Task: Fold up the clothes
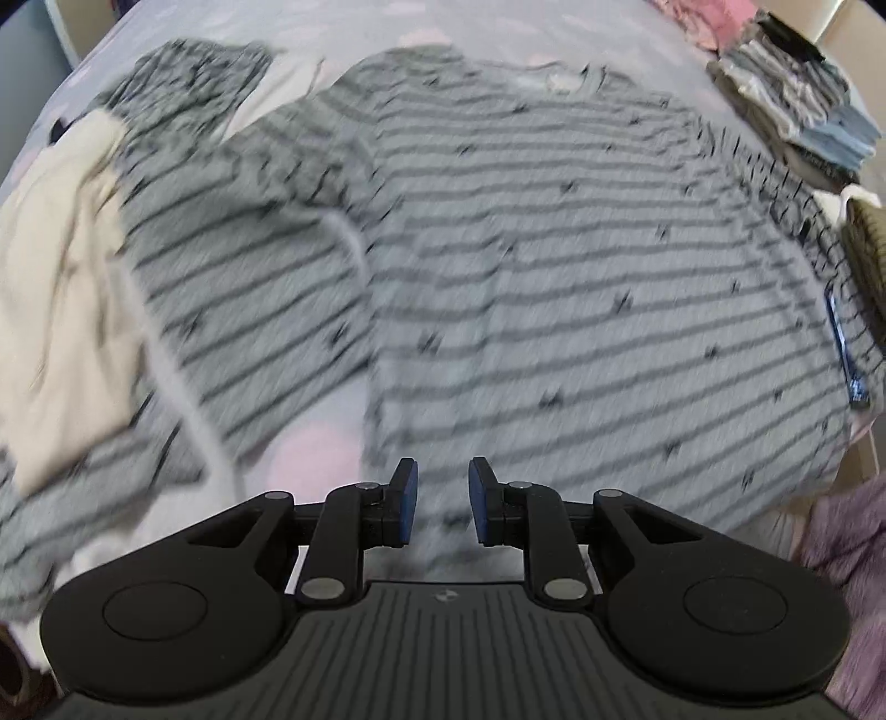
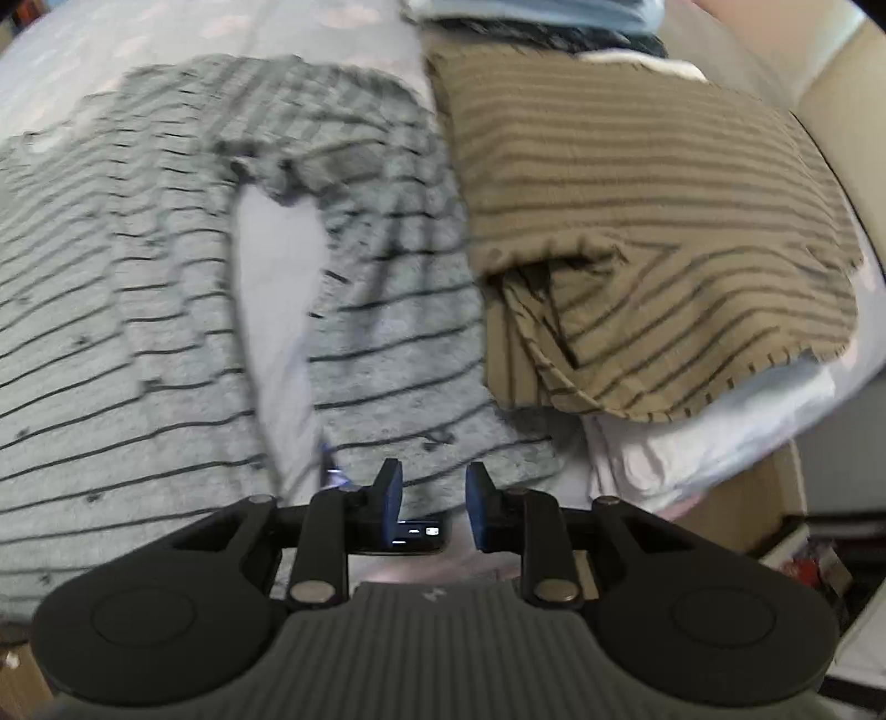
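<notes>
Grey striped shirt, 1 of it, long-sleeved w/ thin dark stripes + small dark specks, lies spread flat on the pale bedsheet that has faint pink spots. It's my landmark. 2 sleeves visible: in left wrist view 1 sleeve runs off the shirt's left side, bent; in right wrist view the other sleeve lies alongside the body w/ a strip of bare sheet between them. Both views blurred.

My left gripper: jaws spread a little, nothing between the 2 blue pads, hanging over the shirt's near hem. My right gripper: jaws also parted a bit, nothing pinched, over the end of that right-side sleeve. A dark phone-like thing w/ lit screen shows just behind its fingers; can't tell exactly what.

Other stuff rel. to the shirt: 1 cream garment on its left, overlapping the left sleeve. 1 olive-brown striped garment, folded, just right of it, sitting on 1 white folded piece. 1 stack of folded clothes beyond its far right corner. 1 purplish fuzzy item near its right near corner. 1 blue tag-like strip at its right edge.
</notes>
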Demonstrator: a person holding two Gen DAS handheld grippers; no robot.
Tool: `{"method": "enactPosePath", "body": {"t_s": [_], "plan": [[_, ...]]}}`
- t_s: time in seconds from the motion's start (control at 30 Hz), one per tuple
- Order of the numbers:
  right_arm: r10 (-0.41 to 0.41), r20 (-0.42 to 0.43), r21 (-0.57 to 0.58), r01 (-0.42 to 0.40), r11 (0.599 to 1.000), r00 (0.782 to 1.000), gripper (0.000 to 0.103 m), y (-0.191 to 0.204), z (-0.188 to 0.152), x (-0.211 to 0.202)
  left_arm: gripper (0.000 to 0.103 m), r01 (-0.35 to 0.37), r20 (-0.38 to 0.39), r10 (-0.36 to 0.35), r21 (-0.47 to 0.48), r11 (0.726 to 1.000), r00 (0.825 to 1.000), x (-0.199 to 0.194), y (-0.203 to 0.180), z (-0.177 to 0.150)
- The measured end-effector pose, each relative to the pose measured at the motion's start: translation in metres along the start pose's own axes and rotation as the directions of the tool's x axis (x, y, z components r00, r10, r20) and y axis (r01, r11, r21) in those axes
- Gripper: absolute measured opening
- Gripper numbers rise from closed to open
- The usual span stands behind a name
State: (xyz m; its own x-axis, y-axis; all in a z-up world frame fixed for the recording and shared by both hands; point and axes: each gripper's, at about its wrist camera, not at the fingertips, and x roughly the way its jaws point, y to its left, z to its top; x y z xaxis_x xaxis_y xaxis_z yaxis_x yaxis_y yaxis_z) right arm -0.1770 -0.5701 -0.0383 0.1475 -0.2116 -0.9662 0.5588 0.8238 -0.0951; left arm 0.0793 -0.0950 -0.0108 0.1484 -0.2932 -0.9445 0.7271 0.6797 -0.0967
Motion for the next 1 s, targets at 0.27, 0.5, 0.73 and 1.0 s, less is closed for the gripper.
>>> {"method": "enactPosePath", "body": {"t_s": [0.27,0.5,0.73,1.0], "plan": [[-0.061,0.030,0.292,0.050,0.955,0.998,0.048,-0.039,-0.003,0.022,0.018,0.035,-0.031,-0.034,0.047,0.998,0.999,0.038,-0.026,0.014],[0.018,0.038,0.541,-0.036,0.840,0.999,0.046,-0.068,-0.013,0.057,0.018,0.030,-0.035,-0.029,0.048,0.998,0.999,0.042,-0.029,0.014],[0.021,0.093,0.468,-0.063,0.882,0.995,0.009,-0.052,-0.013,0.048,0.018,0.013,-0.052,-0.009,0.059,0.998,0.999,0.046,-0.031,0.011],[-0.020,0.306,0.102,-0.012,0.995,0.952,0.008,0.039,0.008,-0.047,0.018,0.006,-0.040,-0.003,0.078,0.997,0.999,0.046,-0.037,0.014]]}}
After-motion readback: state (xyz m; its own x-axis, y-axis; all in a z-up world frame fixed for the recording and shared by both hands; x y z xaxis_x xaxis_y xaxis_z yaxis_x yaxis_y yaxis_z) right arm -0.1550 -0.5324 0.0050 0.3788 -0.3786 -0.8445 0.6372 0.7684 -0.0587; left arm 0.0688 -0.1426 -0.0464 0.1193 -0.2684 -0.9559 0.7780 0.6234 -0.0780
